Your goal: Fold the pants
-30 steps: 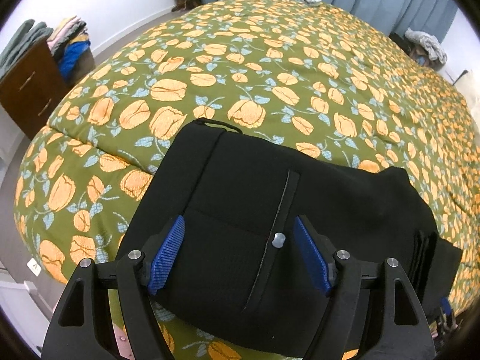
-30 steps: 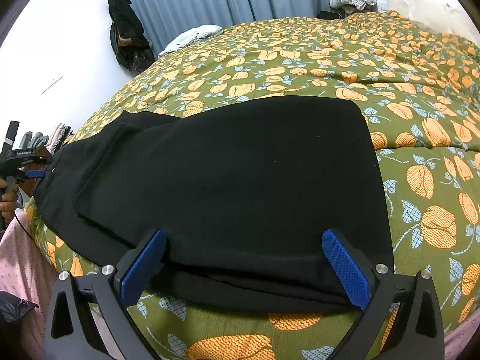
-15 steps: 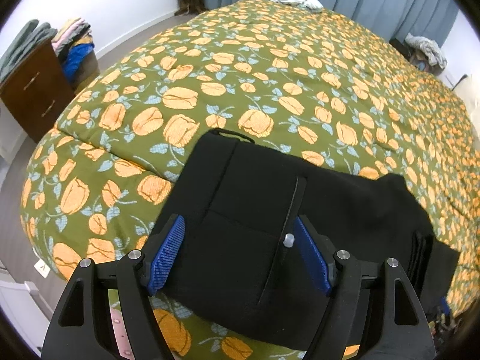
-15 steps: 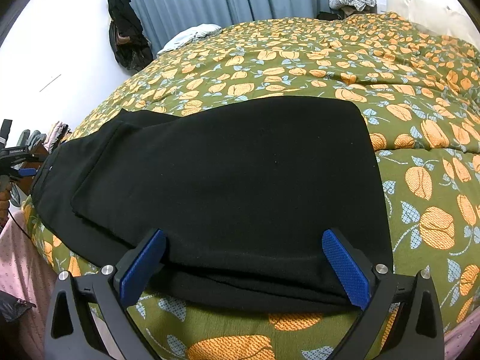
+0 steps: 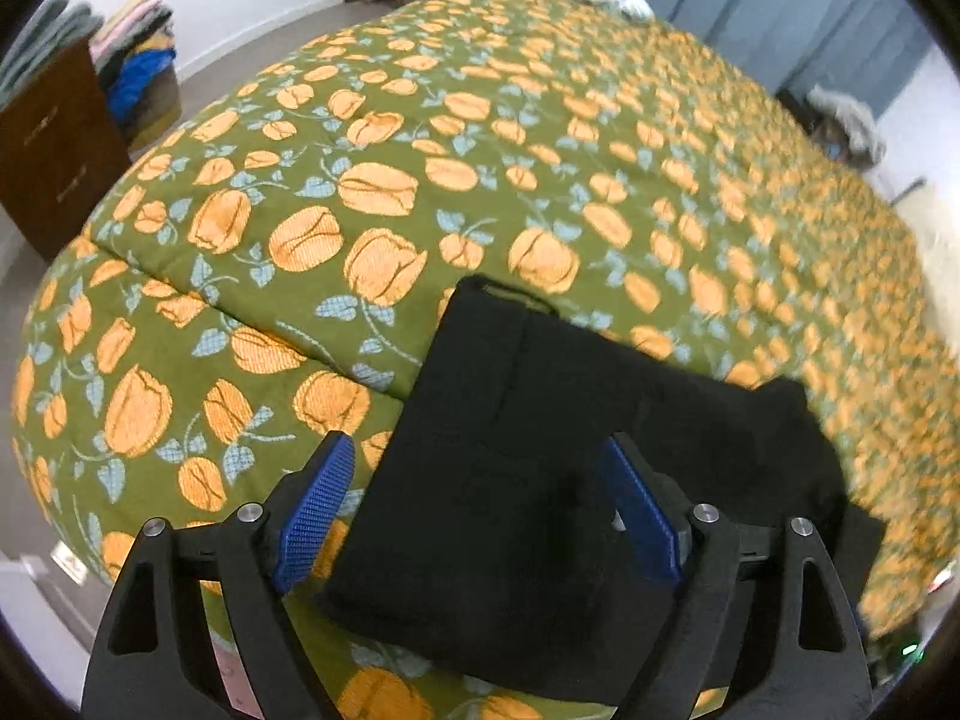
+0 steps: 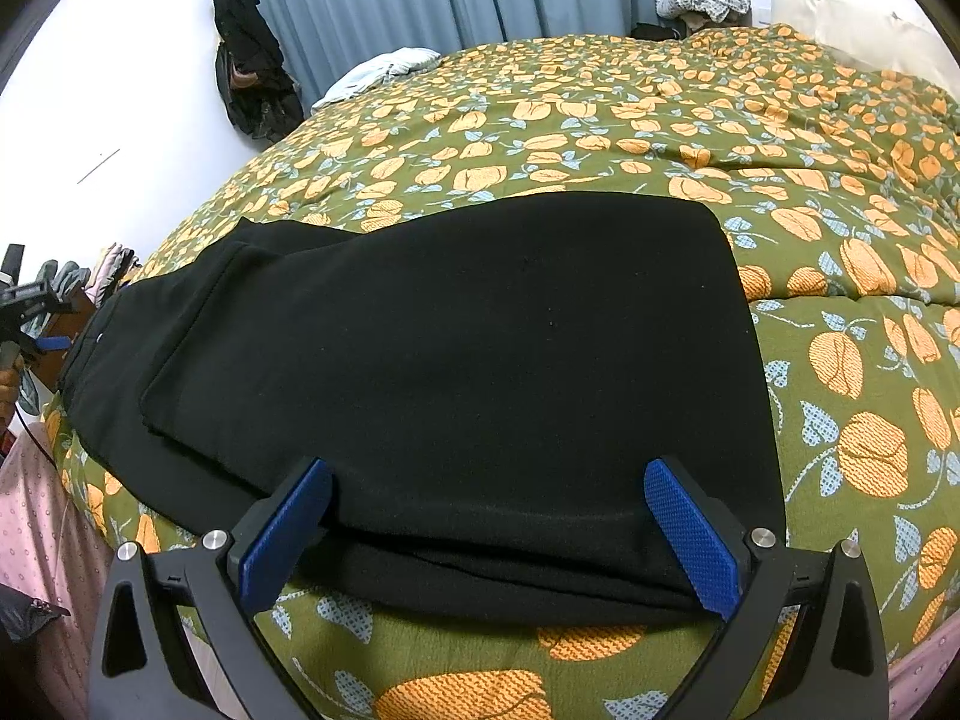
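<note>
Floral bedspread (image 6: 840,276) under folded black pants (image 6: 480,360); left gripper (image 5: 480,504), right gripper (image 6: 486,534) spread wide, holding nothing.

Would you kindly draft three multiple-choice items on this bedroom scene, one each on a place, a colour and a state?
1. Where do the black pants lie?
A. On the floor
B. On the floral bedspread, near its close edge
C. On the dresser

2. What colour are the gripper finger pads?
A. Blue
B. Red
C. White

3. How does the right gripper stand?
A. Shut on the pants
B. Shut on the bedspread
C. Open, with nothing pinched between its fingers

Answers:
1 B: green and orange bedspread shows around the pants.
2 A: blue textured pads sit on both grippers, the left gripper too.
3 C: the fingers stand wide apart above the folded edge.
</note>
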